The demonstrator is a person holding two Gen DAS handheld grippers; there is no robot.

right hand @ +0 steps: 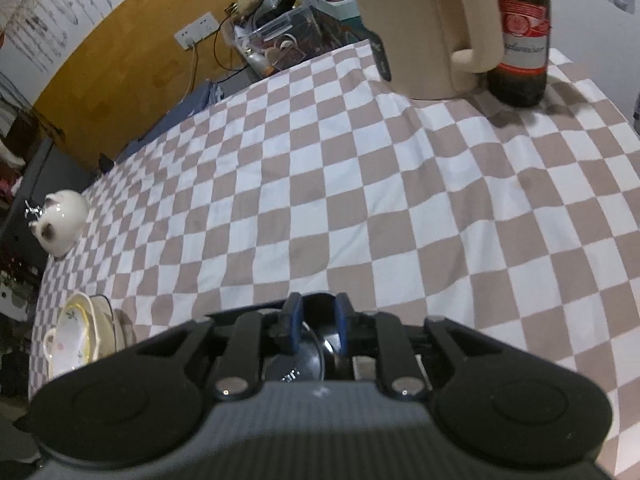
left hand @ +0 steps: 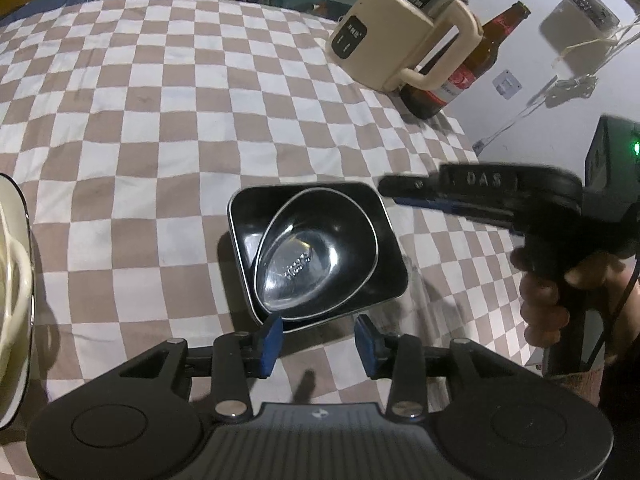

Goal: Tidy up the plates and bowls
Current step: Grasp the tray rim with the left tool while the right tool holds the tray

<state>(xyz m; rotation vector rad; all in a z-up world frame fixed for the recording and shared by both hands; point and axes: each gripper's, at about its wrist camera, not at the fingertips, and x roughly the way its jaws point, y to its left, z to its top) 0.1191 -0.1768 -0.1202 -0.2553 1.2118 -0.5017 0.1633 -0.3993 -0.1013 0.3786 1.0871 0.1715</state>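
A round steel bowl [left hand: 316,256] sits inside a black square dish [left hand: 386,280] on the checkered cloth, in the left wrist view. My left gripper [left hand: 318,340] is open and empty, just in front of the dish's near edge. My right gripper [left hand: 394,192] hovers above the dish's far right corner, seen side-on. In the right wrist view its blue fingers [right hand: 318,320] stand a little apart with nothing between them, and the bowl rim [right hand: 316,352] shows below. A stack of cream plates [right hand: 86,336] lies at the left; its edge shows in the left wrist view [left hand: 16,300].
A cream electric kettle [left hand: 400,36] and a brown beer bottle [left hand: 452,76] stand at the far right of the table. A white teapot [right hand: 62,216] sits near the far left edge. Clutter and a plastic box [right hand: 280,36] lie beyond the table.
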